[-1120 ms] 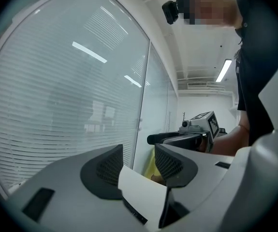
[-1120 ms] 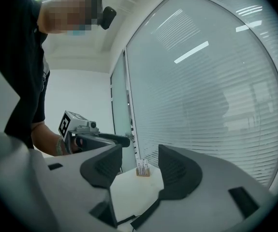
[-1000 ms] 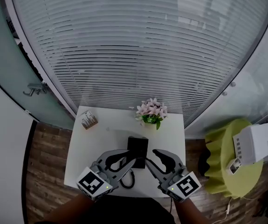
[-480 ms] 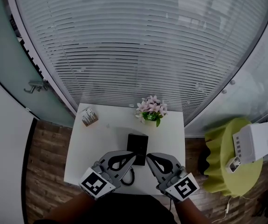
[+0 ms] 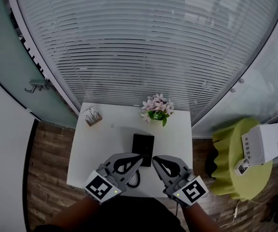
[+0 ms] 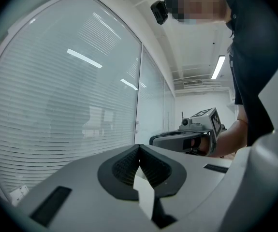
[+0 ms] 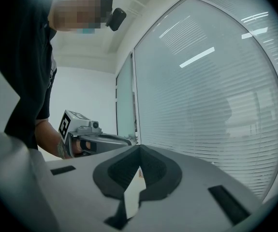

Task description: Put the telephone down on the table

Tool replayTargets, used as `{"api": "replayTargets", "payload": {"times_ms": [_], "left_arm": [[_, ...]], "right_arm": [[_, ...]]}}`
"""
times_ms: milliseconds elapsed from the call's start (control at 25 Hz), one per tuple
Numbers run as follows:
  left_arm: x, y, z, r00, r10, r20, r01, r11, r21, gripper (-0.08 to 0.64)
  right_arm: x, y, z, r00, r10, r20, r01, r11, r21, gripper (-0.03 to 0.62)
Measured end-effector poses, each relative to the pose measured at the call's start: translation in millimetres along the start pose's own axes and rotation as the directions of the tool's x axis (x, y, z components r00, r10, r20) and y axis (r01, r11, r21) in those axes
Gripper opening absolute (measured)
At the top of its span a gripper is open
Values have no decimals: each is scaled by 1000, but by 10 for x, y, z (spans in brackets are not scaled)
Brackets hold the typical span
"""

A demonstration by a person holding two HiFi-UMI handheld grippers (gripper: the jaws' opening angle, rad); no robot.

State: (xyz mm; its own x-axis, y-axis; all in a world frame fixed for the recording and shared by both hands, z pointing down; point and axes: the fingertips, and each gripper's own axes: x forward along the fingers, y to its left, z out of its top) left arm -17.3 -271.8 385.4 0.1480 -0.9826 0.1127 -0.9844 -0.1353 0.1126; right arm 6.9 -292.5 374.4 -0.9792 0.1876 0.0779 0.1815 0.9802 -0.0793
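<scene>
Small white desk (image 5: 105,149) on a wood plank floor (image 5: 47,178), pushed up against a big glass wall with the blinds (image 5: 143,47) down. Off past the right claw (image 5: 153,159) there's a green round stool (image 5: 228,173) with a white box (image 5: 262,146) on it. On the desk, a pot of pink flowers (image 5: 156,109) sits at the far edge beyond both claws, and a little box (image 5: 93,115) sits in the far corner on the left claw's (image 5: 139,157) side.

The black telephone (image 5: 143,149) lies flat in the middle of the desk, just ahead of the two claw tips and pretty much between them. Both claws are clenched with nothing in them; each gripper view shows the ribbed pads pressed tip to tip, and each one catches the other claw alongside, held in the person's hand.

The phone's near edge is covered by the claw tips from above, so it's hard to say if they touch it. A dark loop, maybe a cord (image 5: 135,180), pokes out by the left claw, mostly hidden.
</scene>
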Motion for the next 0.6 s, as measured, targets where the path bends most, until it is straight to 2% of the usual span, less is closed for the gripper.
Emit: {"api": "replayTargets", "payload": {"times_ms": [600], "left_arm": [[-20, -25, -16, 1000, -10, -1, 10, 1000, -24, 9]], "right_arm": [[19, 23, 0, 1000, -10, -1, 10, 1000, 24, 21]]}}
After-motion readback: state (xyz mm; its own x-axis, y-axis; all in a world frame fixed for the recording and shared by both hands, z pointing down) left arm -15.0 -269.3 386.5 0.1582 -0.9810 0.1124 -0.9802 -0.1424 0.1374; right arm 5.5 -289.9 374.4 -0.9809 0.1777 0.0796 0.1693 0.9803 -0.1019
